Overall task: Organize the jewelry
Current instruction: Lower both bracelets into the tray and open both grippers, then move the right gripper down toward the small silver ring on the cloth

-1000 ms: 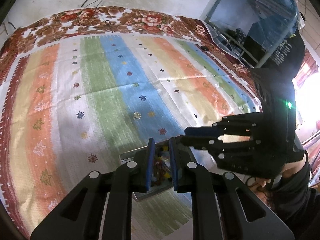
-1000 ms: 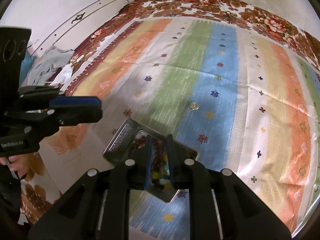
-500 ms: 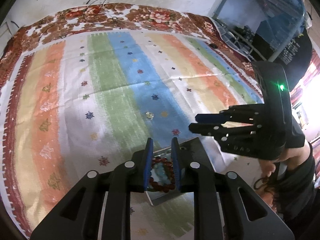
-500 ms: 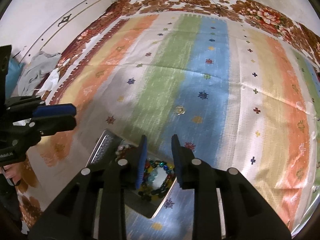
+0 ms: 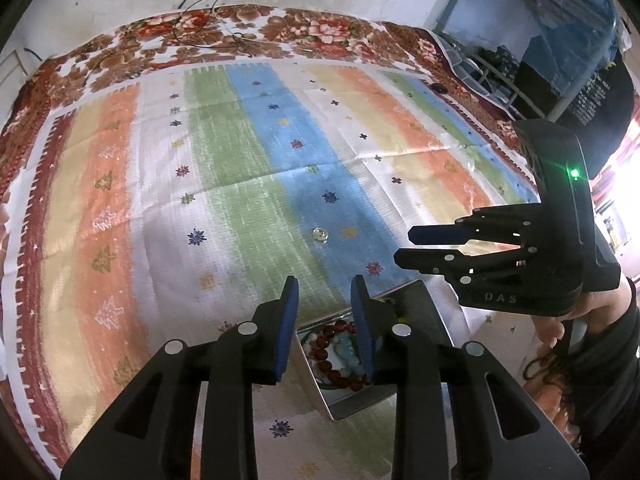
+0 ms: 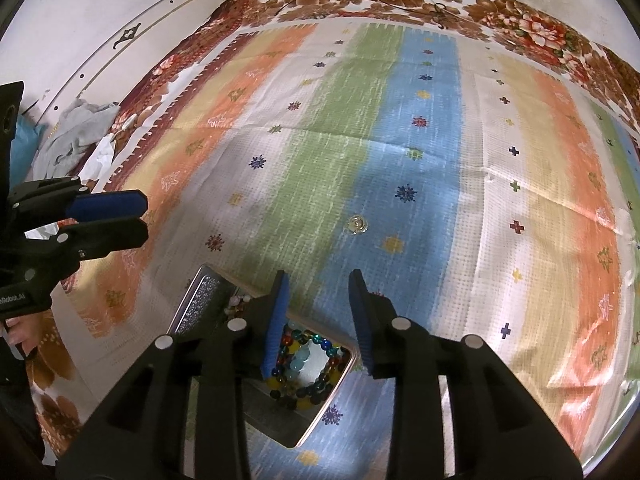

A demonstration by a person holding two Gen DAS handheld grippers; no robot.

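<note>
Two handheld grippers hover over a striped, multicoloured cloth (image 6: pixel 400 140) spread on a bed or floor covering with a brown floral border (image 5: pixel 240 36).

The left gripper (image 5: pixel 325 304) has its blue-padded fingers (image 5: pixel 289 320) spread apart and holds nothing. The right gripper (image 6: pixel 318 300) is the same: fingers (image 6: pixel 278 316) spread, nothing between them. In the left wrist view, the right gripper (image 5: pixel 408 246) appears from the side, raised above the cloth, and a person's hand (image 5: pixel 560 320) grips its handle.

Below both grippers sits an open metal tin (image 6: pixel 316 424), square with rounded corners. Its lid (image 6: pixel 202 300) stands tilted up at the tin's far left edge. Inside lie beaded bracelets: a strand of dark red beads (image 5: pixel 332 330) around pale blue ones in the left wrist view, and a mix of yellow, blue, green and red glass beads (image 6: pixel 308 376) in the right wrist view.

One small clear, roundish piece (image 6: pixel 356 225), perhaps a ring or a glass gem, lies alone on the blue stripe, well apart from the tin and beyond both grippers.

Judging from this, most of the jewelry is already in the tin. What seems left is to collect the lone clear piece, place it with the rest, and probably close the lid. A grey heap of cloth (image 6: pixel 76 136) lies off the striped cloth's left edge.
</note>
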